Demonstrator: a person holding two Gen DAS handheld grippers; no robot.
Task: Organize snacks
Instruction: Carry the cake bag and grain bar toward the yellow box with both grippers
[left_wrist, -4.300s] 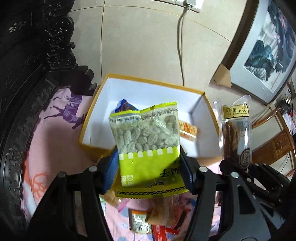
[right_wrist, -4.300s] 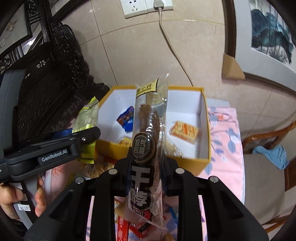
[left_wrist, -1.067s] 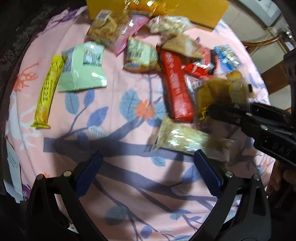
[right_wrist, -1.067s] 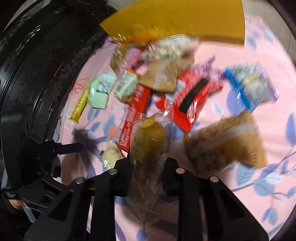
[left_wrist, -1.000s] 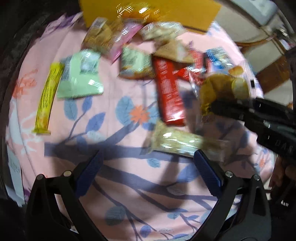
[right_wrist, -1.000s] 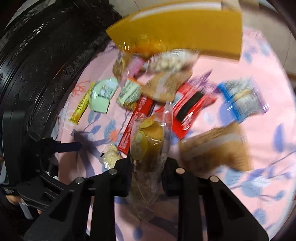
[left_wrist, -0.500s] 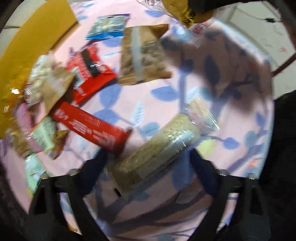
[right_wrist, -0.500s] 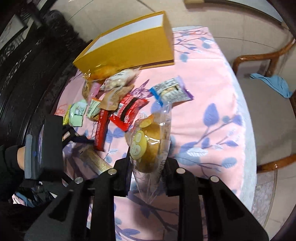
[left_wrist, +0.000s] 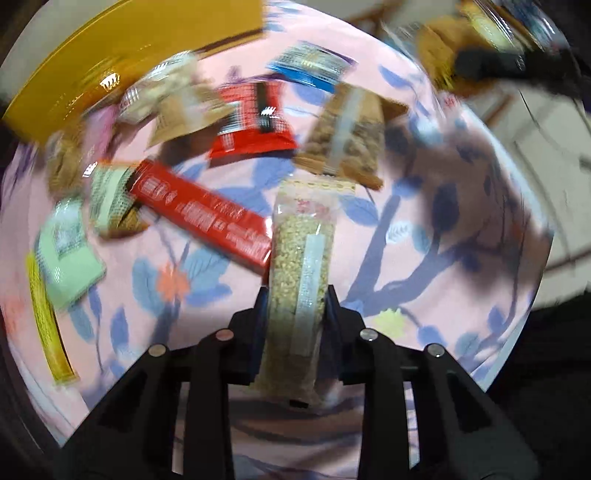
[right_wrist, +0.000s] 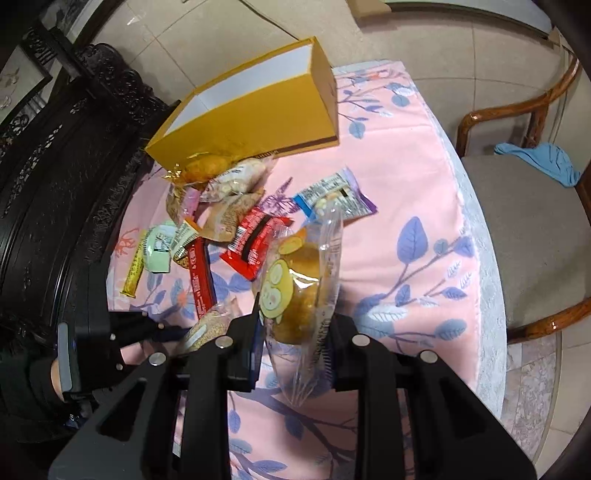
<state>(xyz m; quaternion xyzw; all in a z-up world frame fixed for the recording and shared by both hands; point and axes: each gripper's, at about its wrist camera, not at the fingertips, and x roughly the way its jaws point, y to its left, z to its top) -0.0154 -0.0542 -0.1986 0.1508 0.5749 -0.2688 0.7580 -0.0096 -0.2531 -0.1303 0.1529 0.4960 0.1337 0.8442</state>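
Scanning left to right on my right-wrist view: dark carved wood furniture (right_wrist: 55, 155) runs along the worktop's left edge. My left hand-held gripper (right_wrist: 173, 334) sits low near that edge, jaws closing, pads already against a long clear-film grain bar (left_wrist: 299, 288); bar is granular, tan, with a white seam strip. On the pink leaf-print cloth (right_wrist: 399, 229): thin yellow stick pack (right_wrist: 133, 267), pale green pouch (right_wrist: 159, 249), glossy long red bar (right_wrist: 199, 278), crinkly red-and-black packet (right_wrist: 255, 242), blue-purple foil packet (right_wrist: 334, 195). Rigid yellow cardboard box (right_wrist: 255, 110) with a white inside stands at the far edge. My right hand-held gripper (right_wrist: 293, 325) is clamped on a clear crinkly bag with a round golden bun (right_wrist: 299, 288), held above the cloth mid-worktop. A wooden chair (right_wrist: 532, 229) with a grey seat stands off the right edge.
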